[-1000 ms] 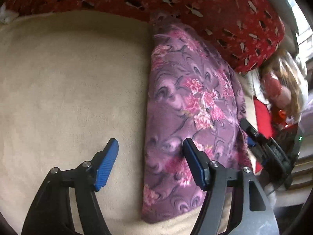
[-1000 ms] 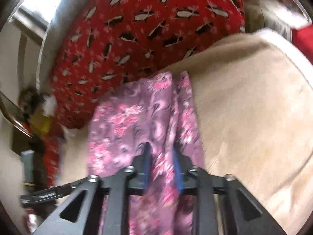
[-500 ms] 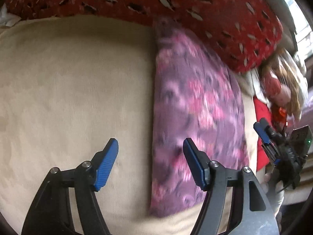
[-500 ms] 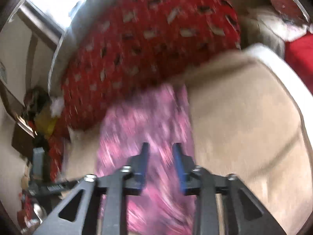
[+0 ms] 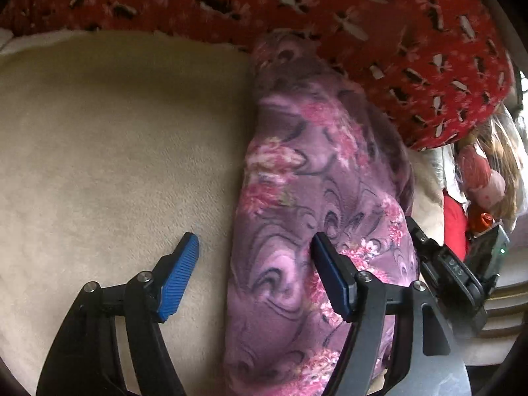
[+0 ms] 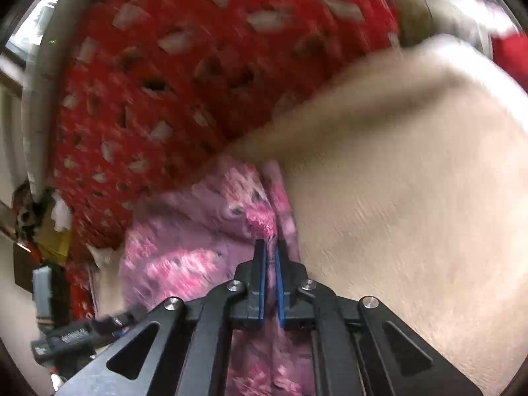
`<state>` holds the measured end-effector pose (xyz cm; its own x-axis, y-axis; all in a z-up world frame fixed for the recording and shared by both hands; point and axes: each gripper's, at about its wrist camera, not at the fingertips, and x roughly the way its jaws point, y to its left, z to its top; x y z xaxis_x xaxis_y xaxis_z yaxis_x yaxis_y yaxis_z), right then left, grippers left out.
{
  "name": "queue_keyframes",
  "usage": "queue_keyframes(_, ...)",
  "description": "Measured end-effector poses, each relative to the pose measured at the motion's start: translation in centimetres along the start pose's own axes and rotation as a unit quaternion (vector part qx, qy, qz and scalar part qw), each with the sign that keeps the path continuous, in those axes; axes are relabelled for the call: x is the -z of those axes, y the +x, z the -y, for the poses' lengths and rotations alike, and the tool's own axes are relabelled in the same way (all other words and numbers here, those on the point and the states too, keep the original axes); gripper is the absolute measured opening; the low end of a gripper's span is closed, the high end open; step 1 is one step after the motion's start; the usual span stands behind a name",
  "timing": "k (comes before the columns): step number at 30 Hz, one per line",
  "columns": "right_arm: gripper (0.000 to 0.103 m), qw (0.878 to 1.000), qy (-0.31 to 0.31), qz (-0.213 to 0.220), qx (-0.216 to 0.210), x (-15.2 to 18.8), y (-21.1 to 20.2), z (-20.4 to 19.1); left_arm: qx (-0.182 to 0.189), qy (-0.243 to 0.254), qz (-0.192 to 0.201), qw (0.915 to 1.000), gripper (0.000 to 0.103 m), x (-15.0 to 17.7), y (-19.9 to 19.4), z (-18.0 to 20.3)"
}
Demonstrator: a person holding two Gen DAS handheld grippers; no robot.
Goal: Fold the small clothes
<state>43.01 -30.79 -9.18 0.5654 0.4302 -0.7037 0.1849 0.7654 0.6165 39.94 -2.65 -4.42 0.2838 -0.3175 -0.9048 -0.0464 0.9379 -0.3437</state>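
A purple garment with pink flowers (image 5: pixel 310 204) lies folded lengthwise on a beige blanket (image 5: pixel 115 151). My left gripper (image 5: pixel 255 247) is open and empty, straddling the garment's left edge, with the right finger over the cloth. The other gripper (image 5: pixel 442 260) shows at the garment's right edge. In the right wrist view my right gripper (image 6: pixel 270 247) is shut on a pinched fold of the garment (image 6: pixel 184 247), the cloth bunched between its blue pads. This view is motion-blurred.
A red patterned pillow (image 5: pixel 363 16) lies along the far side of the garment, also in the right wrist view (image 6: pixel 184 76). A doll and clutter (image 5: pixel 485 171) sit beyond the blanket's right edge. The beige blanket (image 6: pixel 412 198) spreads to the right.
My right gripper opened slightly half a second ago and has shut tight on the garment's fold, moving closer to the pillow. The garment has bunched up on its right side. The left gripper stayed open.
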Motion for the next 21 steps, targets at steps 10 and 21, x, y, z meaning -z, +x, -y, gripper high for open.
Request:
queue_keyframes(10, 0.022, 0.992, -0.125, 0.002, 0.011, 6.4, -2.8, -2.4, -0.058, 0.026, 0.050, 0.9967, 0.074, 7.8, -3.2, -0.9)
queue_keyframes(21, 0.029, 0.982, -0.185, 0.010, 0.045, 11.5, -7.2, -3.0, -0.101, 0.066, 0.024, 0.9924, 0.074, 11.8, -2.6, 0.8)
